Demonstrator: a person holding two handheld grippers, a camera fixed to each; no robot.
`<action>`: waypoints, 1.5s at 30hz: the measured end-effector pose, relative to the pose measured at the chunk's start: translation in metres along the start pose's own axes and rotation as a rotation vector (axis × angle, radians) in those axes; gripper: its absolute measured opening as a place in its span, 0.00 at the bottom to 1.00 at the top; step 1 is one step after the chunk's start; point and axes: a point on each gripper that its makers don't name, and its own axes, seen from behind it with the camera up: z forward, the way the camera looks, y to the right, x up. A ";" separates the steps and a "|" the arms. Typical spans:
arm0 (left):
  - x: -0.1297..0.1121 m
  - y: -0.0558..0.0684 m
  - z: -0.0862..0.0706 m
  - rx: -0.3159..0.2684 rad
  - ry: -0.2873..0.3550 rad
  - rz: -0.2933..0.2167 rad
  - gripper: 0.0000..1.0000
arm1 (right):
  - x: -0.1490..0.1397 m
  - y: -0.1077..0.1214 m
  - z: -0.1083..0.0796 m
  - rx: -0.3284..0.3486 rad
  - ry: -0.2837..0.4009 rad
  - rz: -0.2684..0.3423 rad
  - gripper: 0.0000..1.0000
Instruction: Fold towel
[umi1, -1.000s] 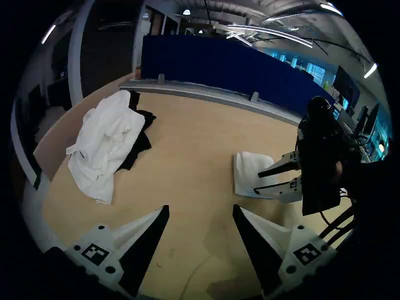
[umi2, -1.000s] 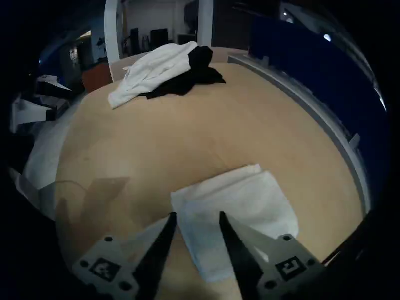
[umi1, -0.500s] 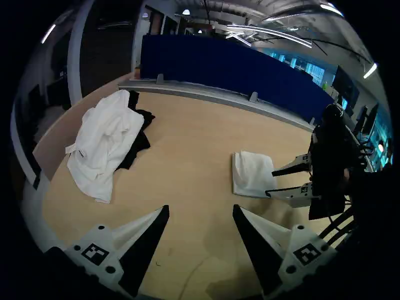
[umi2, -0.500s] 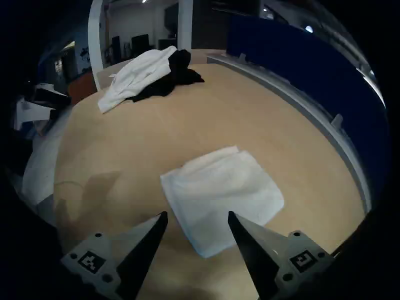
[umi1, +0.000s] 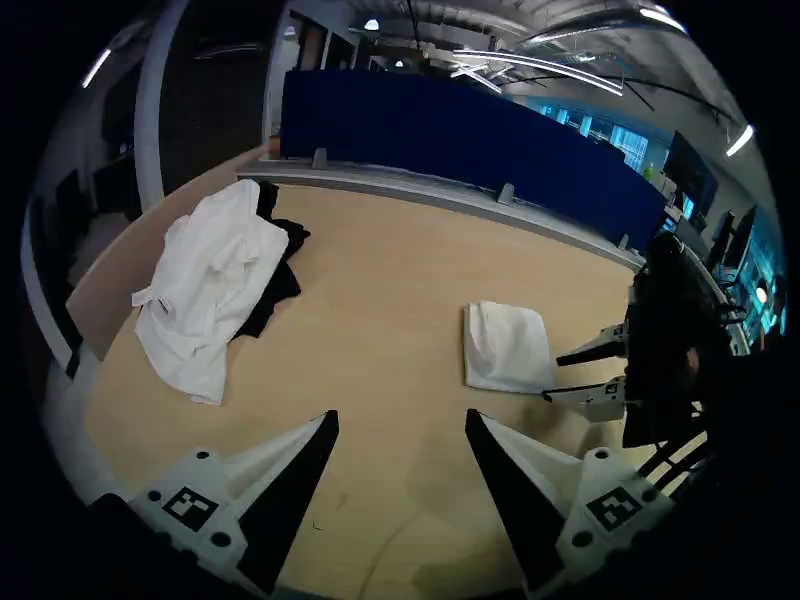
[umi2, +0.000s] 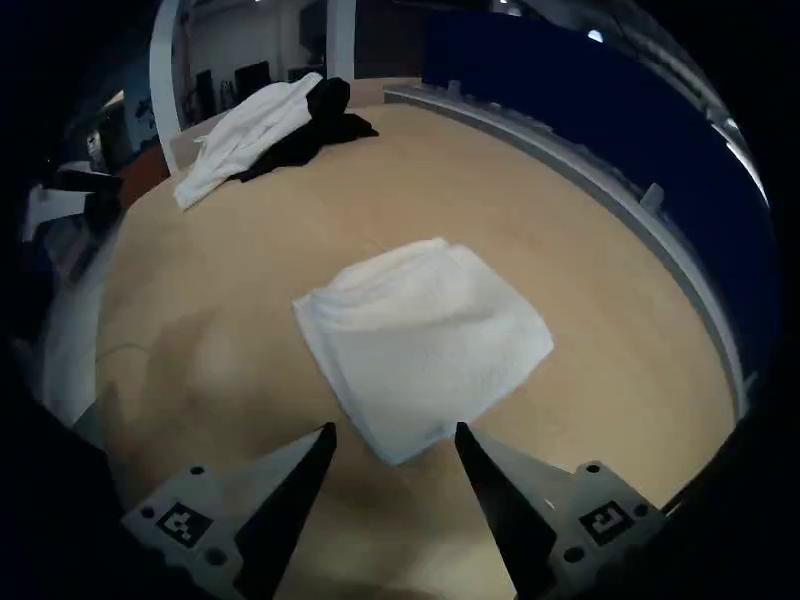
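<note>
A white towel lies folded into a small square on the wooden table; in the left gripper view the towel sits right of centre. My right gripper is open just short of the towel's near corner, holding nothing. From the left gripper view the right gripper appears at the towel's right edge, held by a person in dark clothes. My left gripper is open over bare table, well away from the towel.
A heap of white cloth over black cloth lies at the table's far left; the same heap is at the far end in the right gripper view. A blue partition runs behind the table's rear edge.
My right gripper opened, let go of the towel and drew back from it; the folded towel now lies flat. The left gripper has stayed where it was.
</note>
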 end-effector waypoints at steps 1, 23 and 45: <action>0.000 0.000 0.000 0.000 0.000 -0.001 0.94 | -0.002 0.000 0.001 -0.001 -0.004 0.003 0.87; 0.001 -0.002 0.000 -0.005 0.001 -0.011 0.94 | -0.015 0.002 0.008 -0.003 -0.047 0.092 0.13; 0.012 0.005 0.003 -0.028 0.015 0.005 0.94 | 0.051 0.024 -0.038 -0.047 0.076 0.030 0.06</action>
